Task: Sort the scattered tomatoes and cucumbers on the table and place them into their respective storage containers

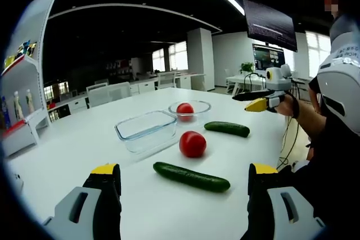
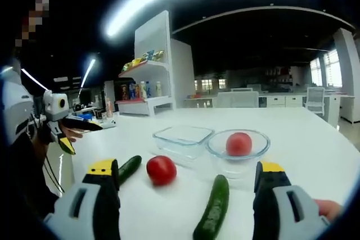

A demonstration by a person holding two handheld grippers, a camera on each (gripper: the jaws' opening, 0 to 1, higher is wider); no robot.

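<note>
Left gripper (image 1: 183,179) jaws wide apart, holding nothing, above the white table (image 1: 79,144); just beyond them lies the near cucumber (image 1: 191,176), then the loose tomato (image 1: 193,144) right beside the rectangular glass container (image 1: 147,130). Behind that container on its right sits the round glass bowl (image 1: 190,107) holding a second tomato (image 1: 185,109), with the far cucumber (image 1: 226,128) lying near the bowl, toward the person. Right gripper (image 2: 188,182) jaws likewise wide open and empty, the far cucumber between them; faint lettering on the person's sleeve (image 1: 343,63) is unreadable.
</note>
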